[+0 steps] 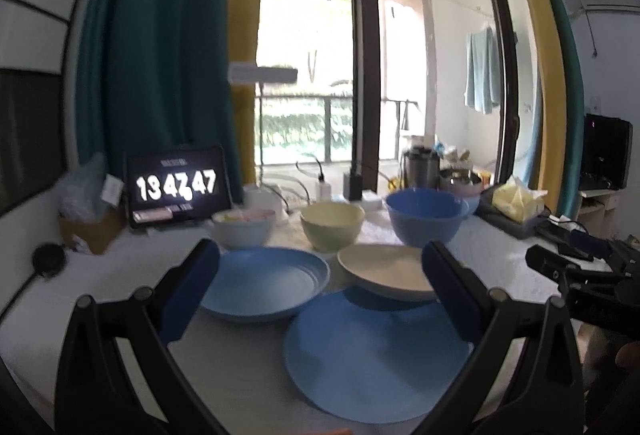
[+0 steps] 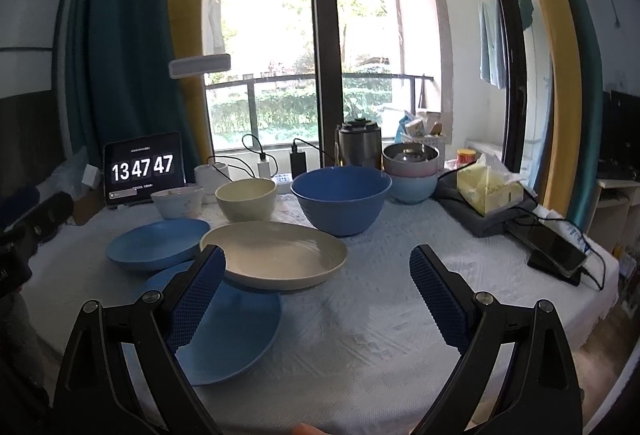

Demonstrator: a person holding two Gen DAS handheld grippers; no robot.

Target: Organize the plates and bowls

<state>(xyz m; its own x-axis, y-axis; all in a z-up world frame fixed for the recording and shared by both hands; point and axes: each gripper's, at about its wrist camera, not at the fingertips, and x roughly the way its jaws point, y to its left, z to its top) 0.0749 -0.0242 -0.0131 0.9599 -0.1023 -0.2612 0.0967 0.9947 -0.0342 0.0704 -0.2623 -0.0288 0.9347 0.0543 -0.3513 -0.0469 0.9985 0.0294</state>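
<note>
Daylight is pouring in through the window (image 2: 320, 47) behind the table (image 2: 380, 315), blowing out the glass to white glare, while the left wrist view is smearing with motion blur and both fisheye views are bending and darkening at their edges.

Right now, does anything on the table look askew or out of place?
Yes: the cream plate sits tilted, its near edge propped on the flat blue plate instead of lying flat. Nothing looks spilled or broken.

Left tool (image 1: 320, 283) and right tool (image 2: 316, 291) both hang above the table, fingers spread, empty.
</note>
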